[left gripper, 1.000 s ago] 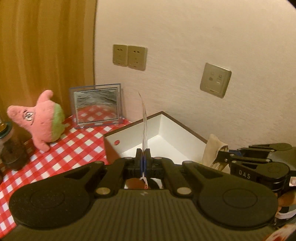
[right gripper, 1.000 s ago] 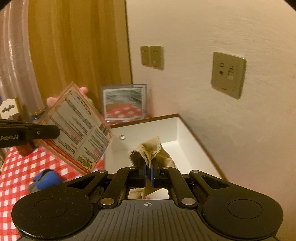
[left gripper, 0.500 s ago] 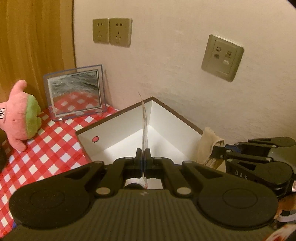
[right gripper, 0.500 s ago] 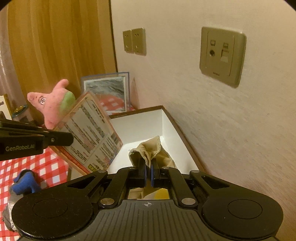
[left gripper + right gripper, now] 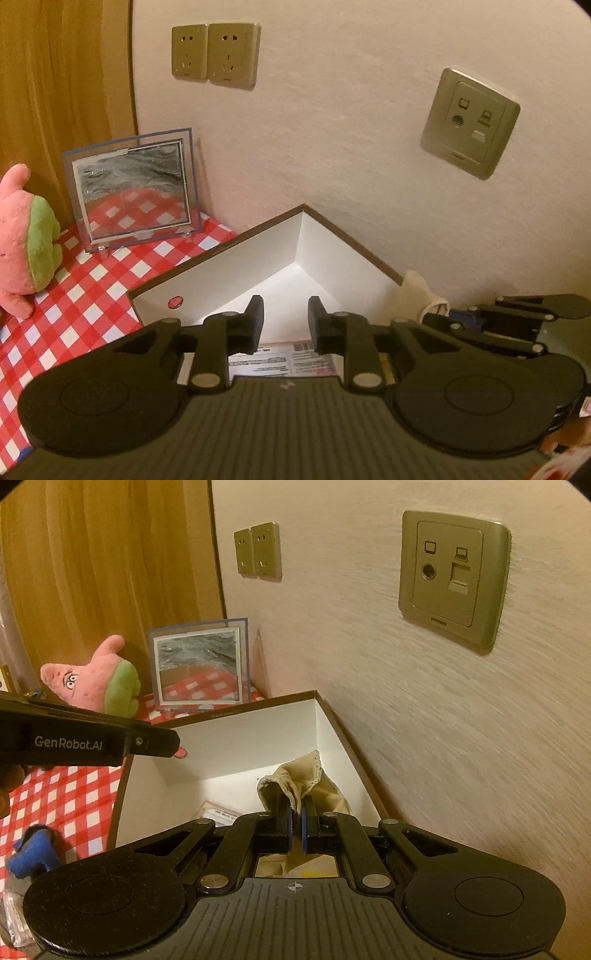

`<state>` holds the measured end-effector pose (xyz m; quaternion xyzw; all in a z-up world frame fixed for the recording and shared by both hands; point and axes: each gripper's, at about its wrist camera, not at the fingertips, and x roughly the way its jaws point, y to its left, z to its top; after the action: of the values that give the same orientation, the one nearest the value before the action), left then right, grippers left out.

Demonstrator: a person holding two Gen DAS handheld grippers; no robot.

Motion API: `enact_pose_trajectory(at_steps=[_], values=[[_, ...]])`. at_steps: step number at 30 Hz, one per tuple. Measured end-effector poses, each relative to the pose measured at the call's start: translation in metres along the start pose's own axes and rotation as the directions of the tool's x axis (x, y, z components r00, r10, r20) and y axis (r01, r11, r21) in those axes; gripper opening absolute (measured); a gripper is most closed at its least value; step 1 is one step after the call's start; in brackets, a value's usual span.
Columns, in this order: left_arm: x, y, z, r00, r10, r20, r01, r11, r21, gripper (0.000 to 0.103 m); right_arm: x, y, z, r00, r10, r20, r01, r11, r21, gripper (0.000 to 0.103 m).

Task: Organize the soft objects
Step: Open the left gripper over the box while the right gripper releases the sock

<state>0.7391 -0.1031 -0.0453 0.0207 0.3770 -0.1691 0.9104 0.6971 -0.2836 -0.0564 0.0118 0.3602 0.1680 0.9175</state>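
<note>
A table covered with a red-and-white checked cloth (image 5: 92,295) stands against a pale textured wall. On the cloth, in the back corner, a clear-framed picture (image 5: 131,192) stands upright, showing grey waves. Just beside it, towards the wooden panel, sits a pink starfish plush toy (image 5: 96,679) with green shorts. An open white box with a brown rim (image 5: 258,236) rests on the table along the wall, with a small red dot on its near wall. Nearer the table's front edge a blue soft object (image 5: 33,853) lies on the cloth.
</note>
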Motion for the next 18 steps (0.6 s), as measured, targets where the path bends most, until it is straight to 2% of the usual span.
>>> enact_pose_trajectory(at_steps=[9,13,14,16,17,18], values=[[0.009,0.009,-0.007,0.999,0.024,-0.048,-0.025,1.000,-0.012,0.023,0.011,-0.001,0.003,0.999,0.031,-0.006,-0.031,0.999,0.019,0.004],[0.007,0.013,-0.008,0.998,0.031,-0.055,-0.032,0.999,-0.020,0.028,0.012,0.003,0.011,0.998,0.066,0.018,-0.067,0.997,0.028,0.005],[0.006,0.014,-0.008,0.998,0.032,-0.055,-0.033,0.999,-0.021,0.029,0.012,0.005,0.013,0.997,0.066,0.027,-0.067,0.997,0.024,0.011],[0.004,0.015,-0.009,0.998,0.033,-0.054,-0.034,0.999,-0.024,0.029,0.011,0.007,0.016,0.997,0.061,0.044,-0.062,0.998,0.019,0.032],[0.003,0.017,-0.009,0.998,0.035,-0.055,-0.036,0.999,-0.025,0.030,0.011,0.007,0.017,0.997,0.059,0.049,-0.059,0.998,0.018,0.052],[0.003,0.017,-0.009,0.998,0.036,-0.056,-0.037,0.999,-0.025,0.030,0.009,0.007,0.017,0.997,0.054,0.064,-0.055,0.998,0.019,0.068]])
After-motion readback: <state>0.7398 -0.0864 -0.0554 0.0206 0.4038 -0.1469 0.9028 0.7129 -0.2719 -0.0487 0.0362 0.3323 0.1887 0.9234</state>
